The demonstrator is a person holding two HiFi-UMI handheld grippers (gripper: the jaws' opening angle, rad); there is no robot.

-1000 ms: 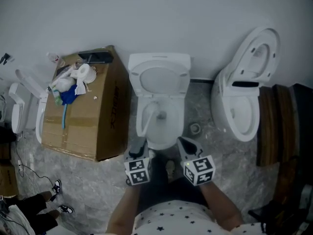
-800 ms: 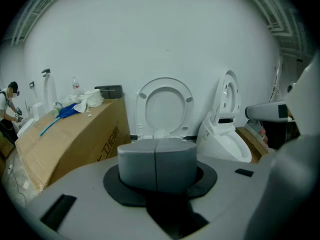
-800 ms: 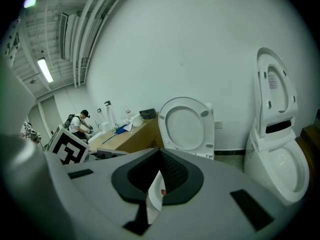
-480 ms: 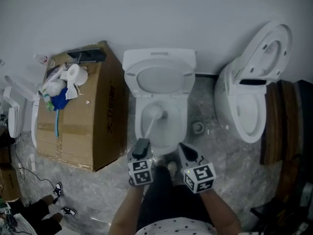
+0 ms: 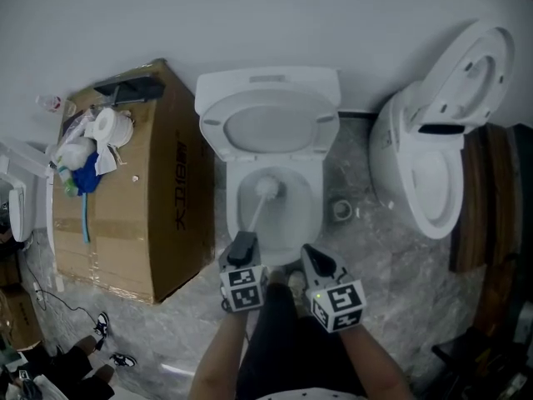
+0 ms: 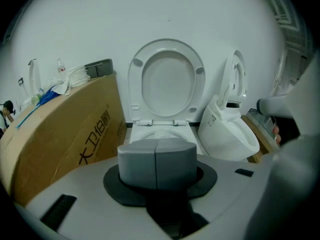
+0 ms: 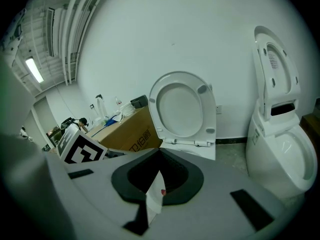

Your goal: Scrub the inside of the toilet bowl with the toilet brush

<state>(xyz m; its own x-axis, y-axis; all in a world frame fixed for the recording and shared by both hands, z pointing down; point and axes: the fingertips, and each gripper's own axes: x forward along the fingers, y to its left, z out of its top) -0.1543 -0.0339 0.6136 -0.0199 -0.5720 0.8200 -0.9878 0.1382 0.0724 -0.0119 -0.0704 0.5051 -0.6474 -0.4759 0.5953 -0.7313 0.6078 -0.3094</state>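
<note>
1. Lower centre of the head view: the left tongs (image 5: 243, 250) are clenched on the handle of the white long-handled toilet brush (image 5: 258, 208), and their grey jaws meet at a seam.
2. Just to the right, the right tongs (image 5: 315, 257) hover at the bowl's front edge. Their own view shows only a dark hollow holding a white slip, so I cannot tell their state.
3. At frame centre, the brush's head lies inside the white ceramic toilet bowl (image 5: 311, 215).
4. Farther off, a brown cardboard box (image 5: 141, 215) stands at the left and a second white toilet (image 5: 425, 173) at the right.

Cardboard box (image 5: 133, 211) left; 2nd toilet (image 5: 433, 182) right.
</note>
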